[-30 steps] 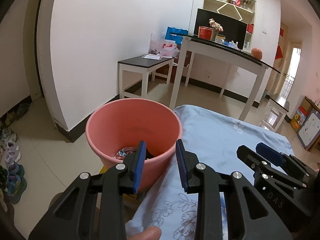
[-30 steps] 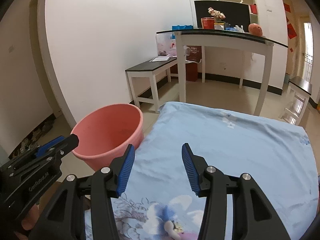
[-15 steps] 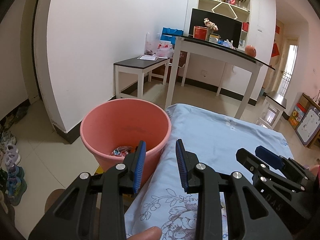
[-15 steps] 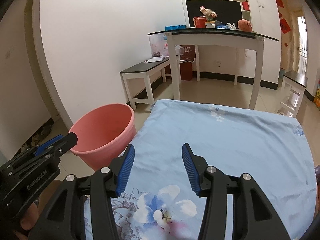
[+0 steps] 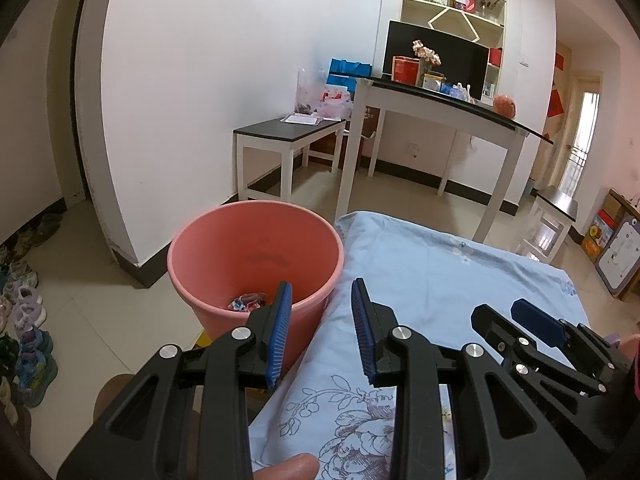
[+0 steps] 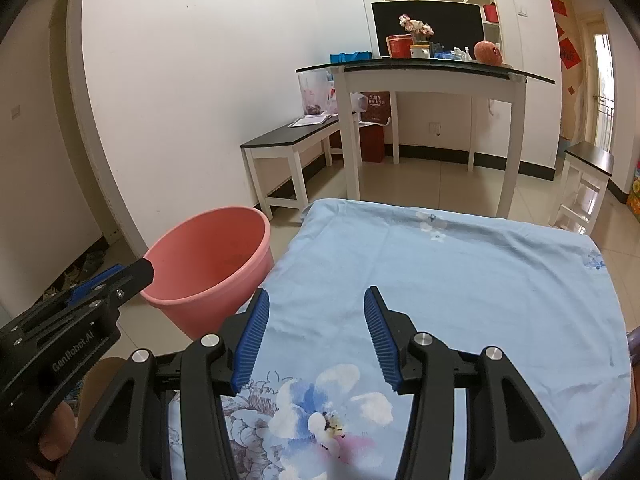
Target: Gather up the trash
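A salmon-pink bucket stands on the floor against the left edge of a table covered by a light blue floral cloth. Crumpled colourful wrappers lie at its bottom. My left gripper hovers over the bucket's near rim and the cloth's edge, open, with nothing between its blue pads. My right gripper hangs above the cloth, open and empty. In the right wrist view the bucket sits to the left, with the left gripper's tip in front of it. The right gripper's fingers show at the lower right of the left wrist view.
A low dark-topped bench and a tall white-legged table with boxes, flowers and an orange ball stand beyond the bucket. Shoes line the floor at the left. A stool stands at the right.
Both views have drawn back and lifted a little: the bucket and cloth sit lower and farther off, and more of the cloth's floral print shows. Both grippers stay open as before.
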Demonstrator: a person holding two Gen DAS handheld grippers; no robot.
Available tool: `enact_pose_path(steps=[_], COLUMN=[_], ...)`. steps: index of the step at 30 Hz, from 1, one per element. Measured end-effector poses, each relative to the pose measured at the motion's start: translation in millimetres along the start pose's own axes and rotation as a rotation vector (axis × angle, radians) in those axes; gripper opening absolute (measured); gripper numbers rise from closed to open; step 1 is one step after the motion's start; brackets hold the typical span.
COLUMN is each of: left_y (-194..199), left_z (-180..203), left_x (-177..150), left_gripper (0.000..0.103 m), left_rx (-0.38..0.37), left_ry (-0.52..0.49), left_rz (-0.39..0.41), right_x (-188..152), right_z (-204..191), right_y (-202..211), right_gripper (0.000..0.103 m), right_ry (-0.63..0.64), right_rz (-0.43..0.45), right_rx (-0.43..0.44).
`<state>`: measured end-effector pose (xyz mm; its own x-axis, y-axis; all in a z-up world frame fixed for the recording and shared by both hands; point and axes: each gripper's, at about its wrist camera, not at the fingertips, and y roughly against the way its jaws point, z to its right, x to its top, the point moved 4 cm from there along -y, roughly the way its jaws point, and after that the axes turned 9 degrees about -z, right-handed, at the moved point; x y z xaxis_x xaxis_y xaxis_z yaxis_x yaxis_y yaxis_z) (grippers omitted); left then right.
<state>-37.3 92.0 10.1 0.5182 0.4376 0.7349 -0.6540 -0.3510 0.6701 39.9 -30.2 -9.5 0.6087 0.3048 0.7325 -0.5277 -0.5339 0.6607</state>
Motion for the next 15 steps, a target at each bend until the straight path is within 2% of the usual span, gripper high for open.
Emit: enact_pose_path(steps=[15], left_y=[4.6], left_z=[-4.2], left_x=[2.5], left_gripper=[0.031], left_rx=[0.01], left_ry=[0.015], left_rz=[0.006], right_x=[-0.7], right_z=[-0.7], right_y=[1.1], right_gripper=[0.049], right_ry=[0.003], right_rz=[-0.001], right_rx=[-0.001])
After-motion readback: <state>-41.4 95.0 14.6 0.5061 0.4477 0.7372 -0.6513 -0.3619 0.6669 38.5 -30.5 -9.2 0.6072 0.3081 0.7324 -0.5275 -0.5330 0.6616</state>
